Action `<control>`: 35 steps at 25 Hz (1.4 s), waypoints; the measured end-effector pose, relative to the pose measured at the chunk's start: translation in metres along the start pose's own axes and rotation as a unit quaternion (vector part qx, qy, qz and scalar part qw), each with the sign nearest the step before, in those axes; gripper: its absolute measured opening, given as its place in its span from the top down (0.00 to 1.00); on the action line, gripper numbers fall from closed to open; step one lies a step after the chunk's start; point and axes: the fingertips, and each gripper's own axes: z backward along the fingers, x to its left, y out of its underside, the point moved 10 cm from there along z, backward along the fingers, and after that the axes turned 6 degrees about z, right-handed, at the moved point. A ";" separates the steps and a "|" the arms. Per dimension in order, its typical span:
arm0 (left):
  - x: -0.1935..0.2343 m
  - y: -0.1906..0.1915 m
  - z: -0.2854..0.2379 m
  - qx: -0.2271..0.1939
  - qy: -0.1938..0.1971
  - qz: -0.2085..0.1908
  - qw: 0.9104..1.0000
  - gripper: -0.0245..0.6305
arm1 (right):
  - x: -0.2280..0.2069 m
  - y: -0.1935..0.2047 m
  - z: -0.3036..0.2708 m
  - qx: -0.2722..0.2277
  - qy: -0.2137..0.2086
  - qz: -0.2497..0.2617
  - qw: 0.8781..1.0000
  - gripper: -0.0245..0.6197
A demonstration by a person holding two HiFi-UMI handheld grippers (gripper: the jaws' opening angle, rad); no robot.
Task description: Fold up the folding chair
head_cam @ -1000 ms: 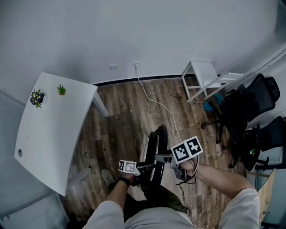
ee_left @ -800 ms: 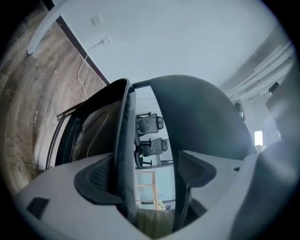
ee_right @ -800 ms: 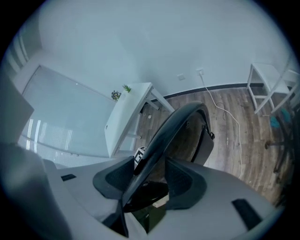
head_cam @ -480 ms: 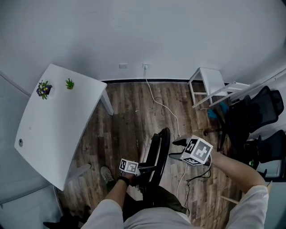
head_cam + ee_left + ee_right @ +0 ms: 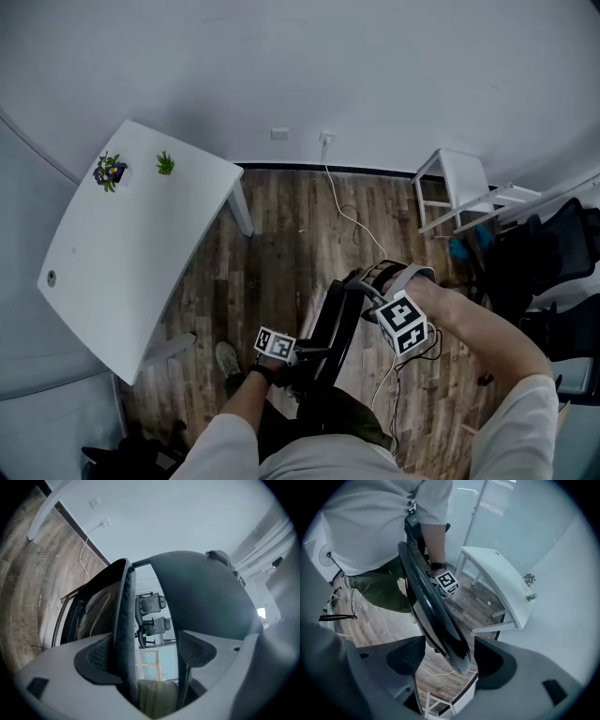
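Note:
The black folding chair (image 5: 333, 323) stands folded flat and edge-on on the wood floor, just in front of the person's legs. My left gripper (image 5: 302, 354) clamps it low on its left side. In the left gripper view the padded panel edge (image 5: 123, 620) lies against the left pad, and a second dark panel (image 5: 206, 592) meets the right pad, so my left gripper (image 5: 147, 653) is shut on the chair. My right gripper (image 5: 362, 285) points down over the chair's top end. Its jaws are opening, and the chair's rim (image 5: 440, 620) passes between them without being pressed by my right gripper (image 5: 450, 660).
A white table (image 5: 141, 253) with two small plants (image 5: 110, 172) stands at the left. At the right are a white stool (image 5: 464, 183) and black office chairs (image 5: 553, 253). A white cable (image 5: 347, 217) runs across the floor from the wall socket. A shoe (image 5: 225, 358) is beside the chair.
My right gripper left the chair's right side, rolled over and came down over its top end with wider jaws. The left gripper kept its hold low on the chair.

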 end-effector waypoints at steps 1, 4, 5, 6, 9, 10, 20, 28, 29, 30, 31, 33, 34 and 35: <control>0.000 0.000 0.000 0.003 0.001 0.002 1.000 0.35 | -0.002 -0.003 -0.004 0.002 0.002 0.019 1.000 0.44; -0.003 0.000 -0.003 0.010 0.006 0.005 1.000 0.35 | -0.005 -0.012 -0.018 0.003 -0.005 0.077 0.997 0.44; -0.004 0.001 -0.004 0.011 0.007 0.004 1.000 0.35 | -0.005 -0.015 -0.022 0.001 -0.014 0.093 0.996 0.46; -0.005 0.001 -0.005 0.010 0.007 0.004 1.000 0.35 | -0.003 -0.016 -0.026 0.000 -0.025 0.110 0.994 0.48; -0.005 0.002 -0.004 -0.003 0.003 -0.002 1.000 0.35 | 0.004 -0.016 -0.030 -0.009 -0.046 0.153 0.987 0.62; -0.005 0.002 -0.001 -0.010 -0.002 -0.003 1.000 0.35 | 0.005 -0.016 -0.030 -0.011 -0.046 0.164 0.985 0.64; -0.002 0.000 0.027 -0.059 -0.077 -0.032 0.995 0.35 | 0.002 -0.016 -0.031 -0.022 -0.048 0.208 0.977 0.72; 0.002 0.003 0.027 -0.052 -0.099 -0.055 0.992 0.34 | 0.009 -0.013 -0.029 -0.026 -0.045 0.214 0.975 0.74; 0.000 0.002 0.030 -0.058 -0.098 -0.056 0.992 0.34 | 0.010 -0.013 -0.029 -0.027 -0.045 0.215 0.975 0.74; -0.002 0.000 0.036 -0.070 -0.098 -0.060 0.991 0.34 | 0.011 -0.012 -0.028 -0.028 -0.045 0.216 0.975 0.74; -0.006 -0.004 0.043 -0.083 -0.100 -0.066 0.989 0.34 | 0.012 -0.012 -0.028 -0.029 -0.044 0.216 0.975 0.74; -0.022 -0.010 0.060 -0.089 -0.109 -0.089 0.986 0.34 | 0.013 -0.010 -0.027 -0.030 -0.043 0.217 0.975 0.74; -0.037 -0.010 0.067 -0.081 -0.113 -0.106 0.985 0.34 | 0.014 -0.009 -0.026 -0.030 -0.043 0.217 0.975 0.74; -0.057 -0.008 0.072 -0.068 -0.115 -0.123 0.983 0.34 | 0.014 -0.009 -0.026 -0.031 -0.043 0.217 0.975 0.74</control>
